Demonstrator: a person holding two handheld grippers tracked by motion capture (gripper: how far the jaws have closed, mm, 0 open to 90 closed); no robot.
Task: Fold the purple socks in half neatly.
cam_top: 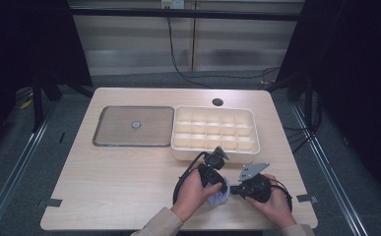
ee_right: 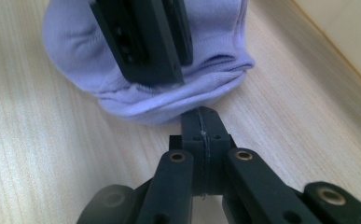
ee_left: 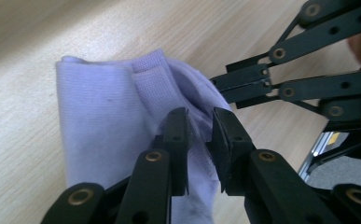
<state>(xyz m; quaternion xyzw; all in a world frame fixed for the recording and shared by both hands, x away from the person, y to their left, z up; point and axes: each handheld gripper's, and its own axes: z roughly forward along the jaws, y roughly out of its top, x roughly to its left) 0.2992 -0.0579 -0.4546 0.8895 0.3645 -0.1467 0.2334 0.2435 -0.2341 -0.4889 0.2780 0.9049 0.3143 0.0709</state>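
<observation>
Roughly mid-job, judging by layout: wooden surface is carrying a flat grey tray w/ small round disc, plus a cream compartment box beside it, cells looking bare. Lilac sock is lying folded near the surface's front edge, btwn both hands, not yet in the box. Left gripper is sitting over the sock, fingers slightly apart w/ a fold of fabric btwn them. Right gripper is resting just beside the sock, fingers pressed together, holding nothing. Sock's far side is hidden under the grippers; can't tell if it's one sock or a pair.
</observation>
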